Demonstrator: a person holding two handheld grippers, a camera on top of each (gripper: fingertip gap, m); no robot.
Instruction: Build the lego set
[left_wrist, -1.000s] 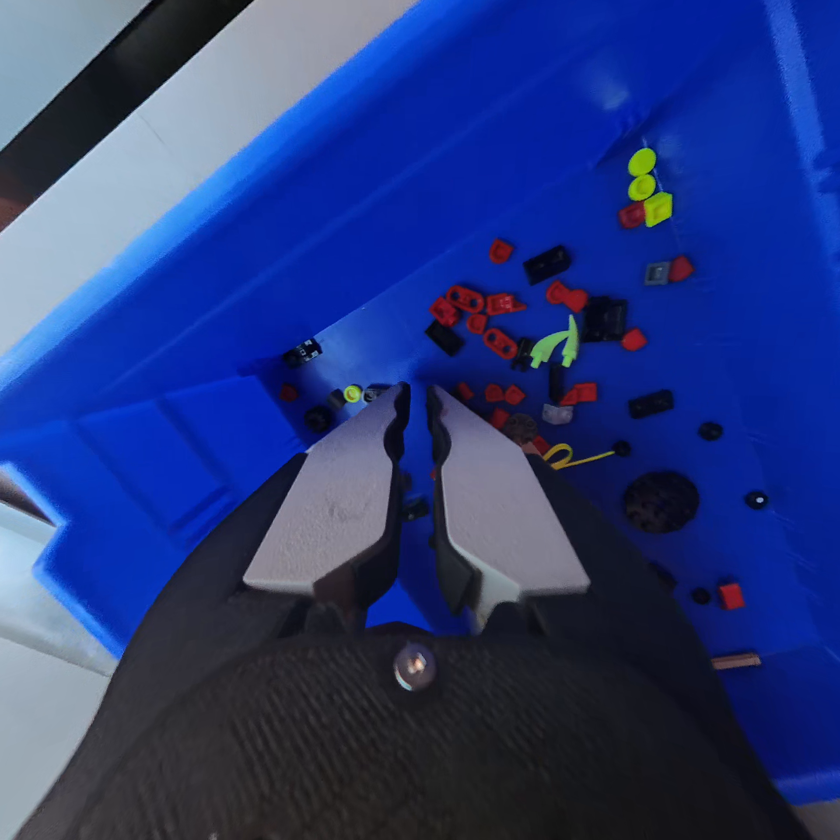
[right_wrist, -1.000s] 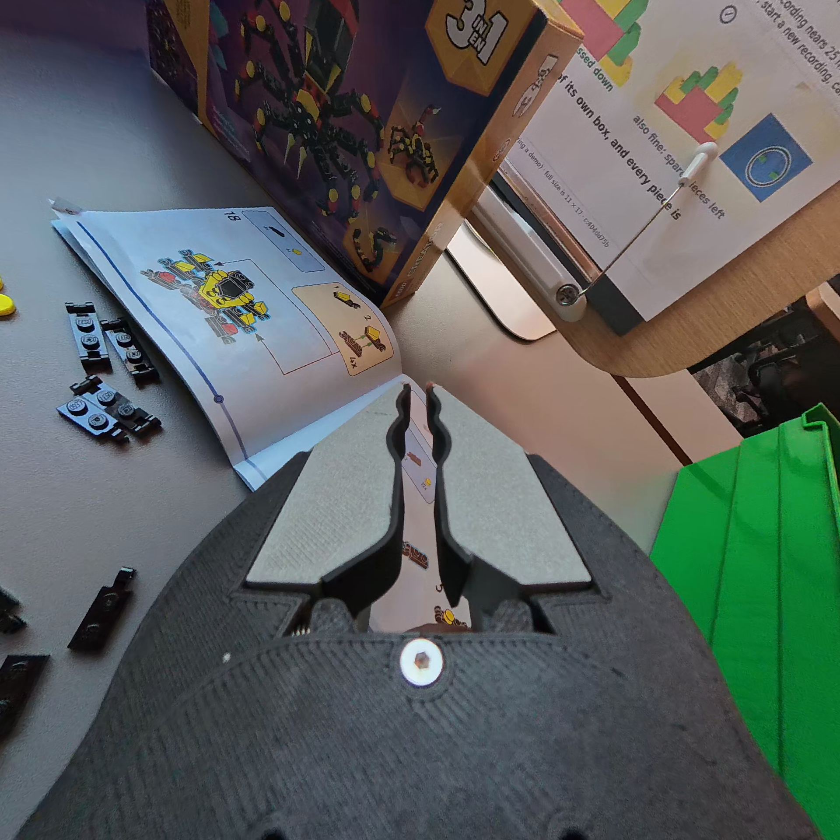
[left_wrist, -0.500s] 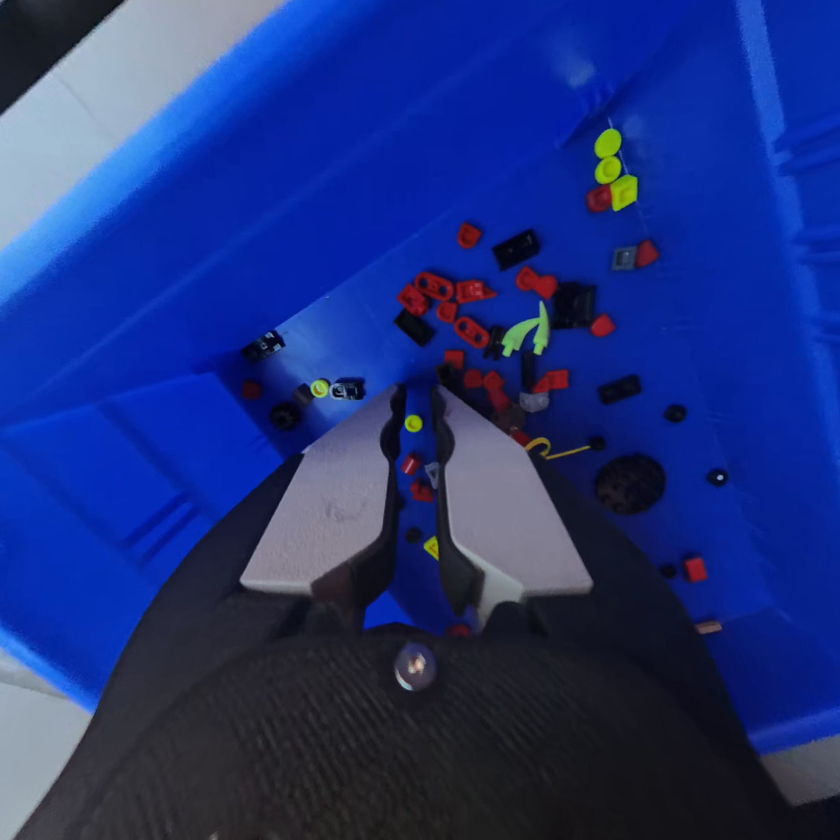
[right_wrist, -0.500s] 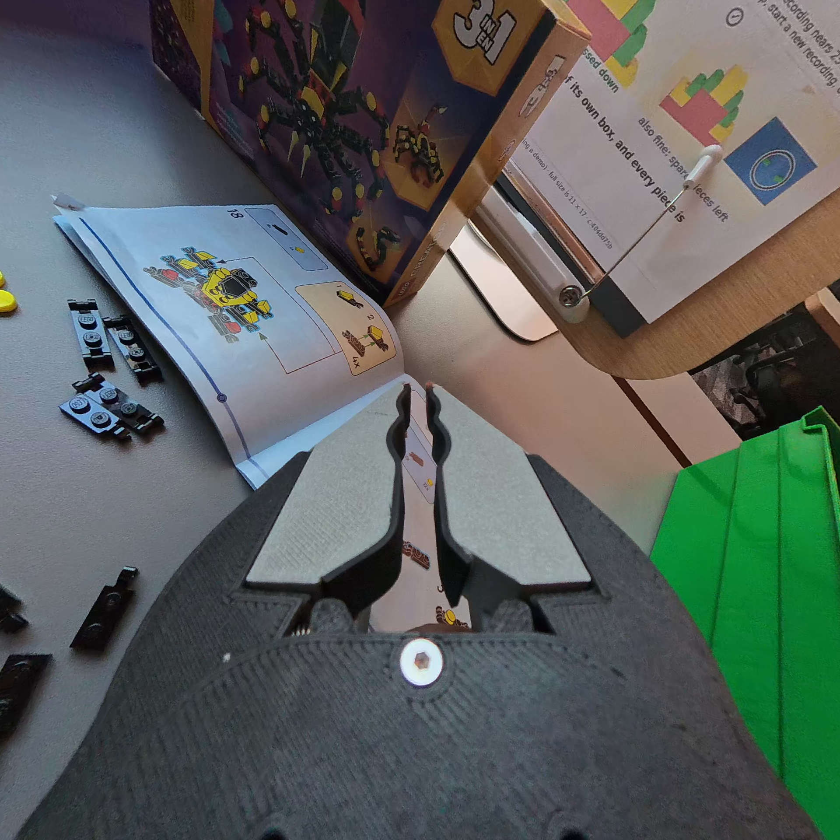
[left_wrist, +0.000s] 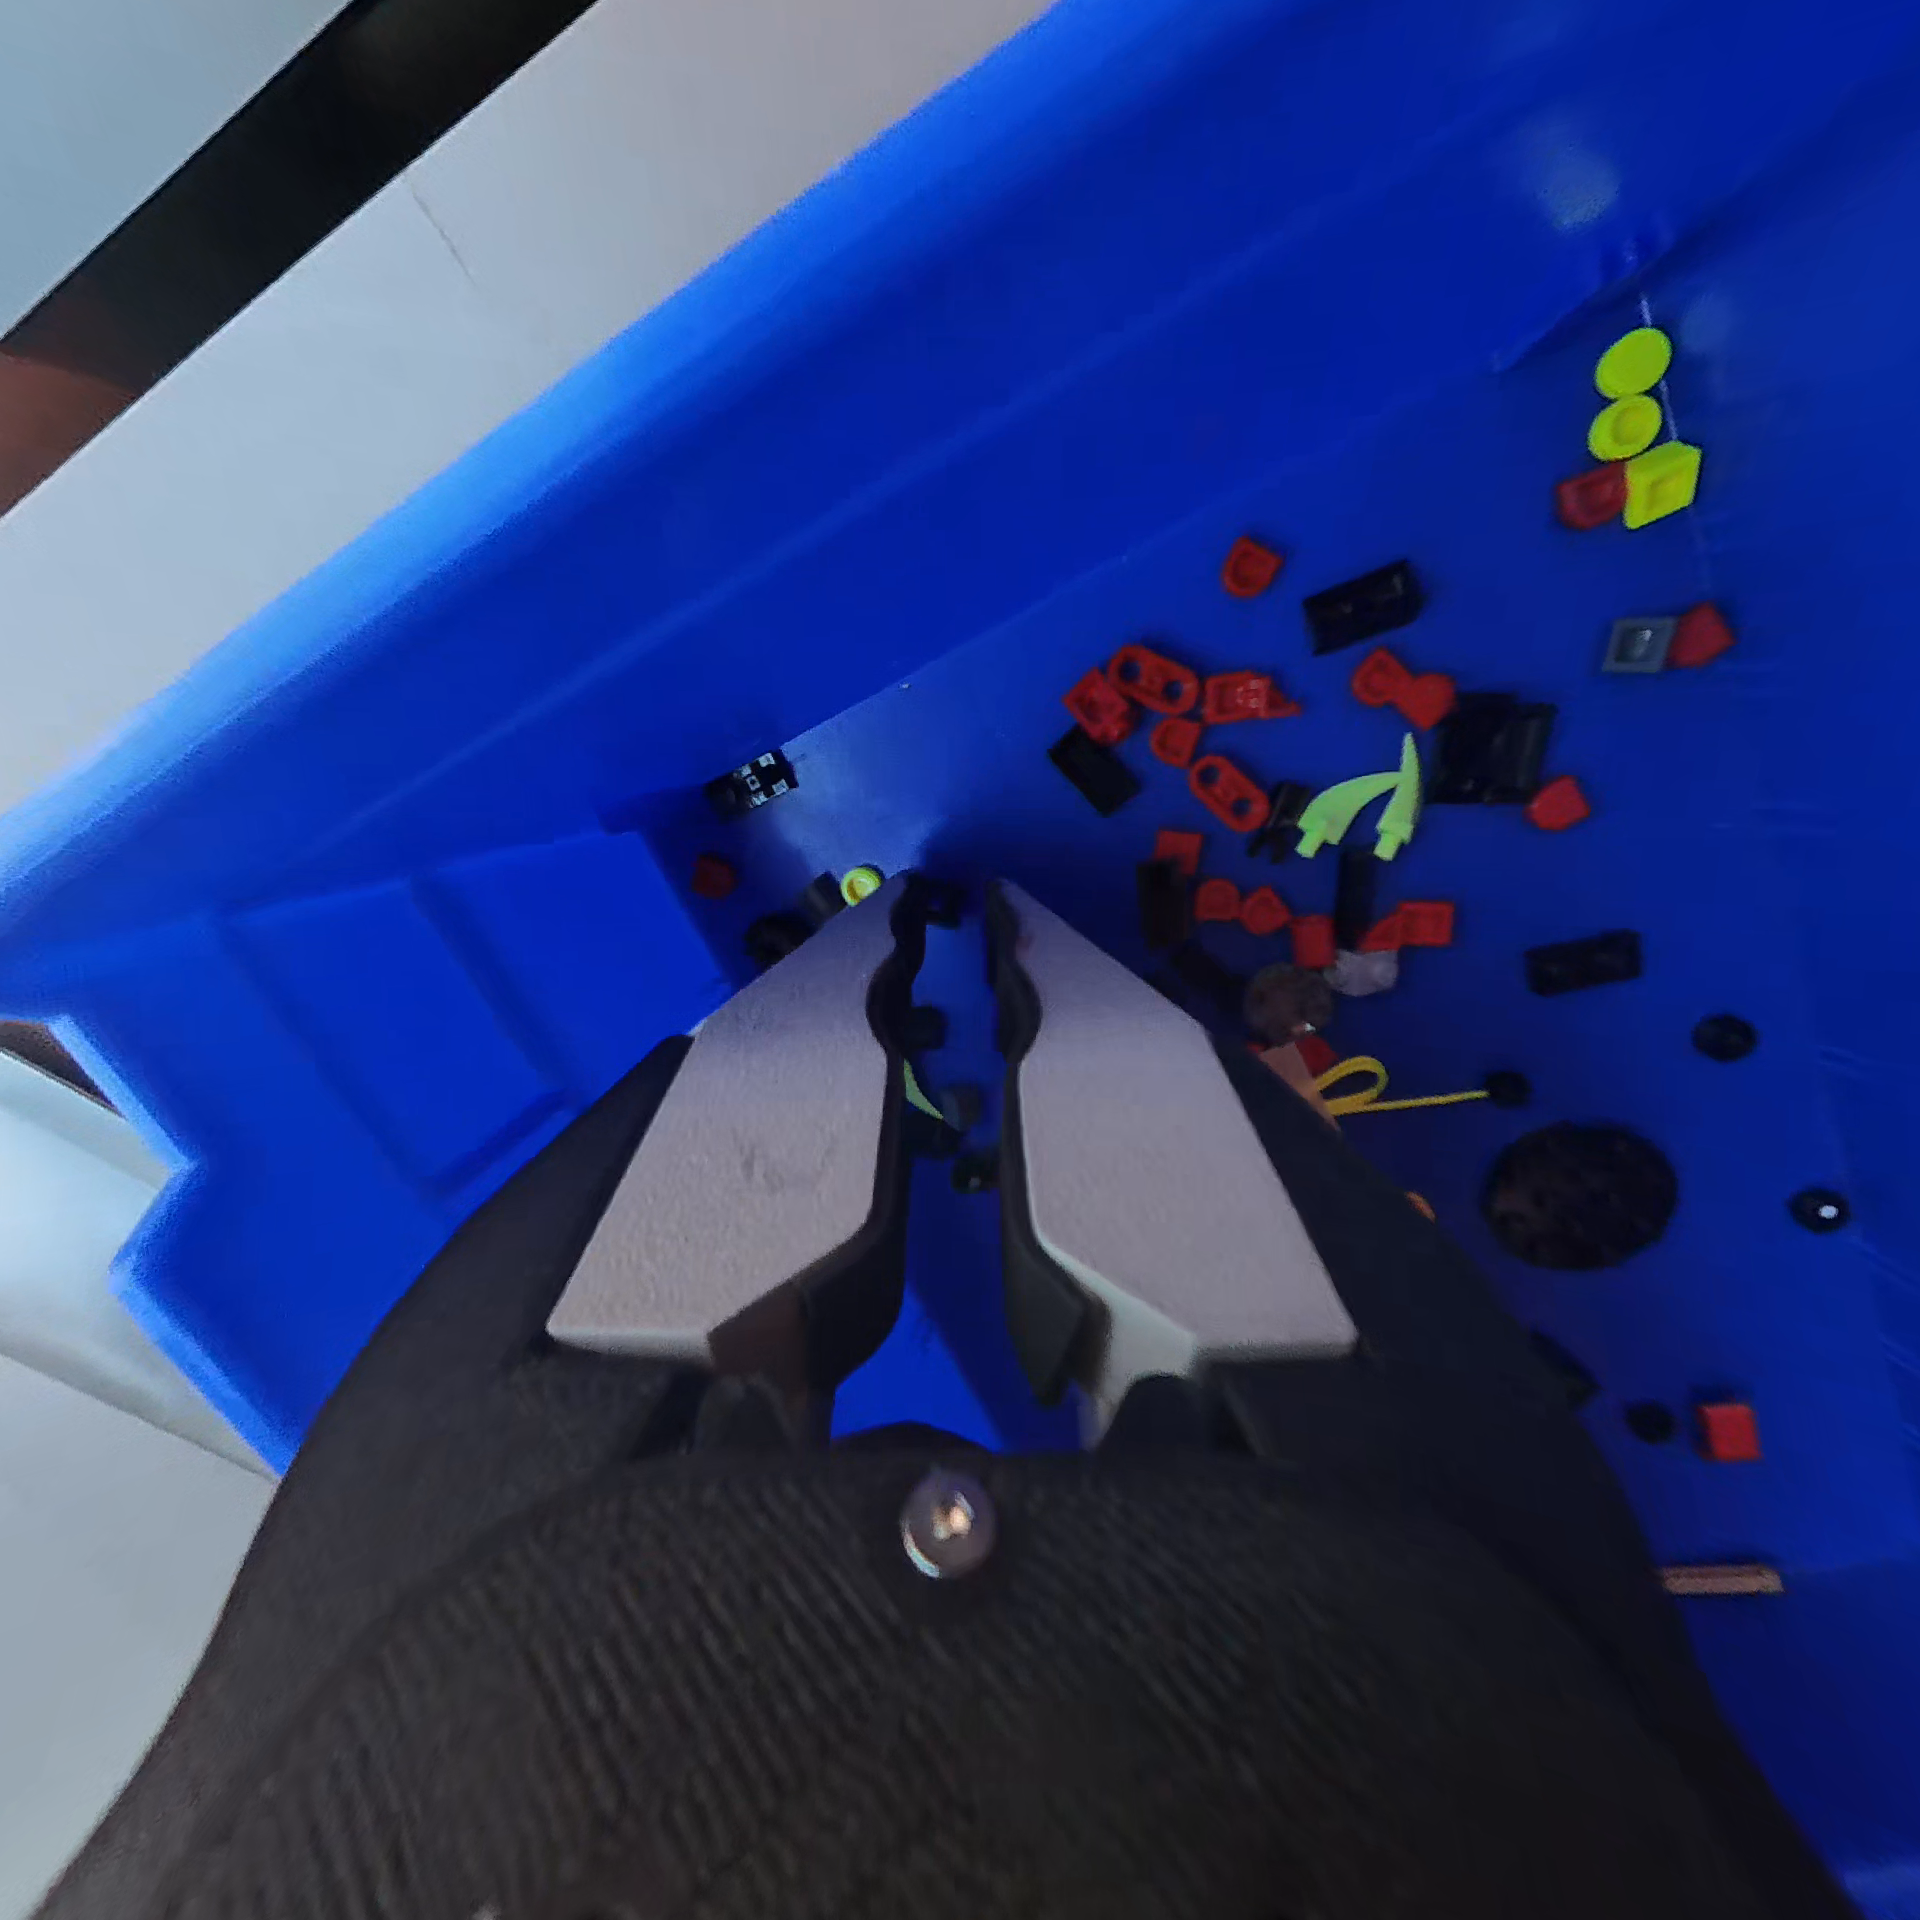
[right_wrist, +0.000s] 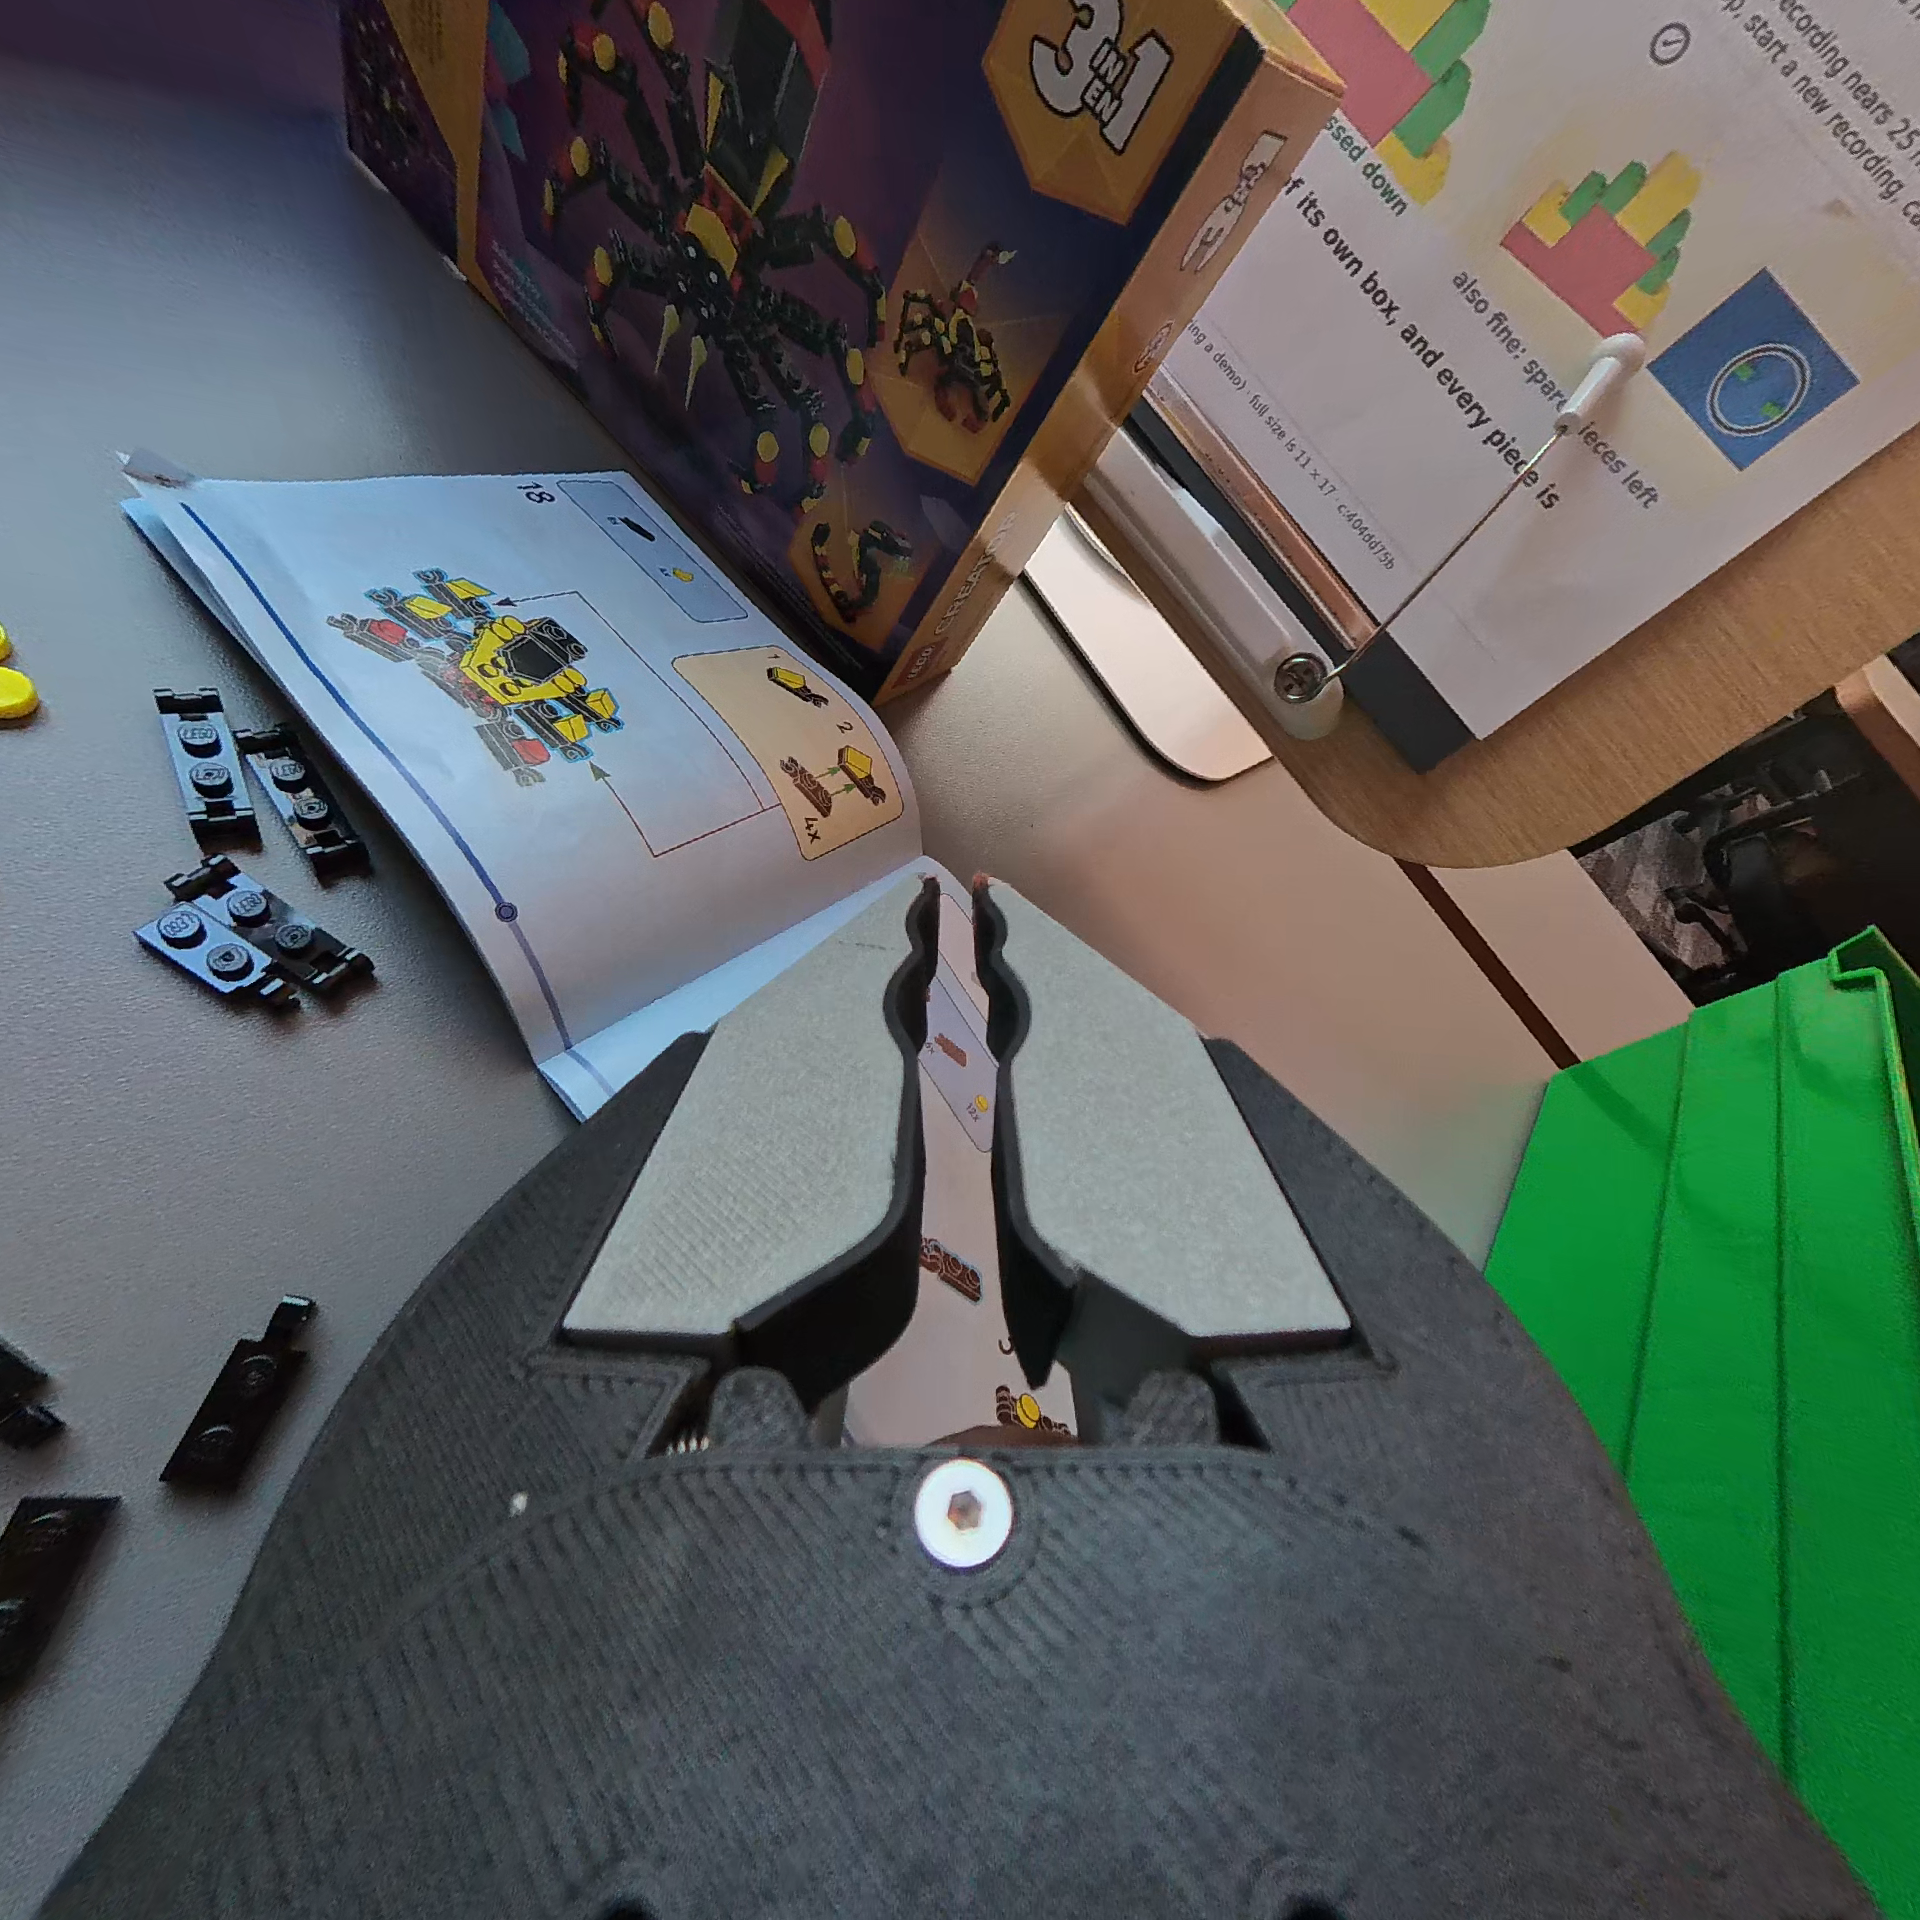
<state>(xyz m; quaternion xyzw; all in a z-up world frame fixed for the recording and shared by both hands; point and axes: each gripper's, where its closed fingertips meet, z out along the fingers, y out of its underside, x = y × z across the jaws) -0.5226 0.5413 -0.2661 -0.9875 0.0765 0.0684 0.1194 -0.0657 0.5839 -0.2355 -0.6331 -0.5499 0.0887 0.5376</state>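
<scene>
The left gripper (left_wrist: 954, 902), fingers slightly apart, is held over small black pieces (left_wrist: 940, 1081) in the blue plastic bin (left_wrist: 935, 436) for picking, while the right gripper (right_wrist: 954, 891), fingers likewise slightly apart and empty, is parked above the open instruction booklet (right_wrist: 540, 727) on the grey table (right_wrist: 208, 312).

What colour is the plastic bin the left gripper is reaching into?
Bright blue plastic bin, with the left gripper inside it; shows best in the left wrist view.

Small red, black and lime lego pieces (left_wrist: 1236, 717) lie scattered loose across the blue bin's (left_wrist: 935, 416) floor.
</scene>
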